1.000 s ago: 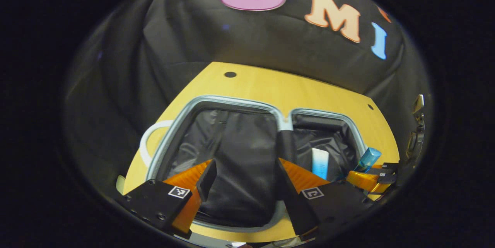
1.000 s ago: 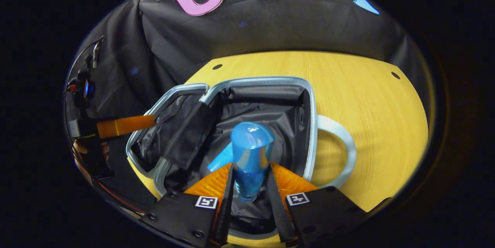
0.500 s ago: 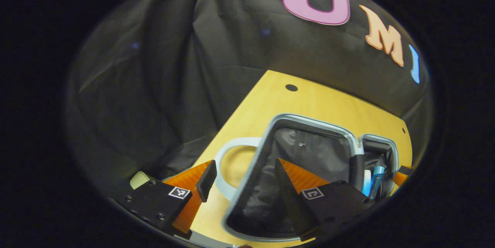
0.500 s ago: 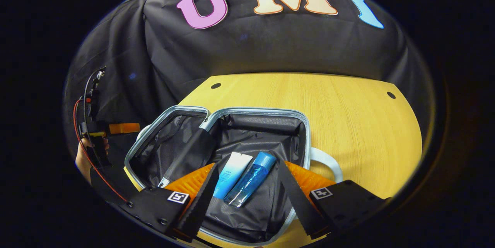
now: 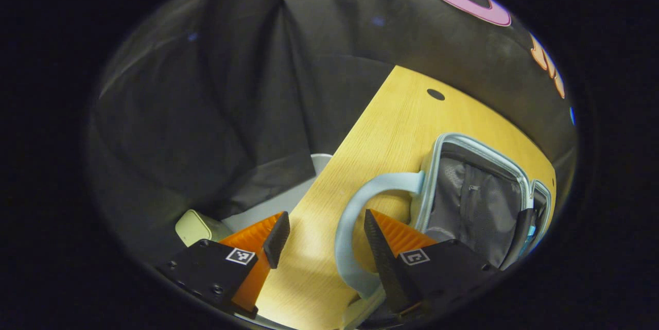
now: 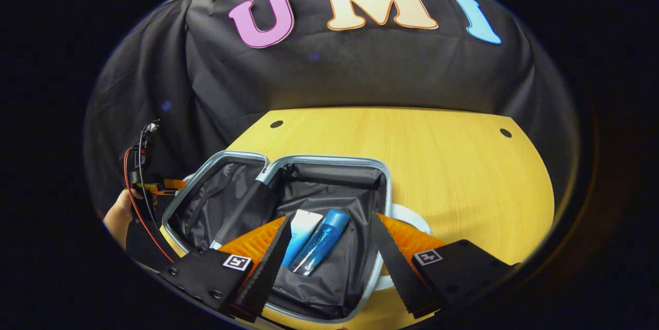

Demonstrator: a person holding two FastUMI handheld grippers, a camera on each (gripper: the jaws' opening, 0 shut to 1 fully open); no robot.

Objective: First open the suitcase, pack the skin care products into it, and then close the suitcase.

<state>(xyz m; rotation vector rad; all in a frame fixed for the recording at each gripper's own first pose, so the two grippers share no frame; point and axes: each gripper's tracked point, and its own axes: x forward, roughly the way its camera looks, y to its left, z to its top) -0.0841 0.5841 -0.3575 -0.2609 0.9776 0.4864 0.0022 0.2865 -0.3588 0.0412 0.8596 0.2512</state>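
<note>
Here we see both grippers, left gripper (image 5: 322, 237) and right gripper (image 6: 329, 240), spread wide and grasping nothing, a soft fabric-lined suitcase (image 6: 329, 289) open on the wood-grain table (image 6: 437, 165), a glossy blue bottle (image 6: 320, 242) beside a smooth tube (image 6: 300, 232).

**Suitcase open, two products packed**

The pale-blue-edged suitcase (image 6: 329, 162) lies flat and wide open on the worktop (image 6: 453, 165), dark lining showing in both halves. In its right half, a white-and-blue tube (image 6: 301, 232) and a clear blue bottle (image 6: 322, 241) lie side by side, touching. A pale handle (image 5: 355, 216) loops off the left end.
</note>
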